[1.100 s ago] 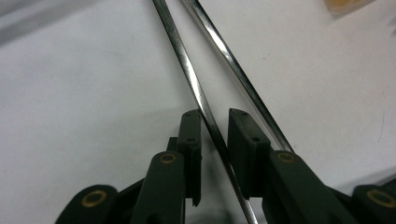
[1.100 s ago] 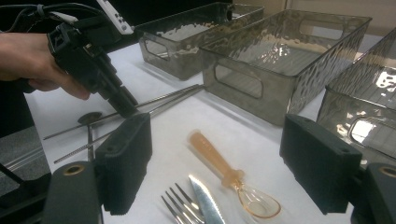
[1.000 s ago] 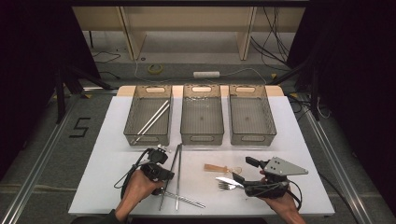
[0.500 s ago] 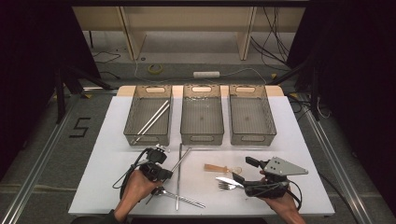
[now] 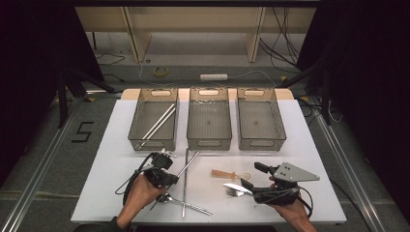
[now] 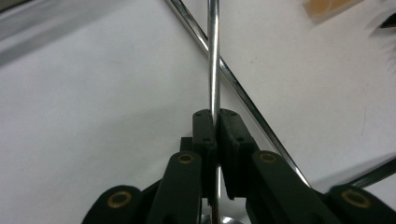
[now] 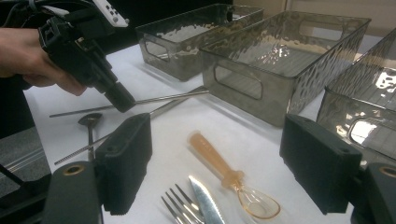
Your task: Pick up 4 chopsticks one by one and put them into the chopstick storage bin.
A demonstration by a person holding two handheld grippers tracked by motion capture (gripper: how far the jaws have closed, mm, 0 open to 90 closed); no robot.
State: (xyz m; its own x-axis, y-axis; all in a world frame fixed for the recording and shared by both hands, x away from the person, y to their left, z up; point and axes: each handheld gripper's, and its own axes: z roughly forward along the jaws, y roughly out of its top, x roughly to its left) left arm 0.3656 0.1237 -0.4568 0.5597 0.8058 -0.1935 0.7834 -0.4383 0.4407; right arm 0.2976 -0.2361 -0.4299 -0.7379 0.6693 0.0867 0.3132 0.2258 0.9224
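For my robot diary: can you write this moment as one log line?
left gripper: just closed, shut on metal rod | right gripper: open over fork, knife | bins: left one holds rods

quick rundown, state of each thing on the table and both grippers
left gripper: jaws just closed, shut on a metal chopstick
second metal chopstick: lying loose on the table
right gripper: open, holding nothing
left bin: holds two metal sticks
middle bin: empty
right bin: empty
plastic spoon: lying flat
fork: lying beside the knife
metal spoon: lying flat
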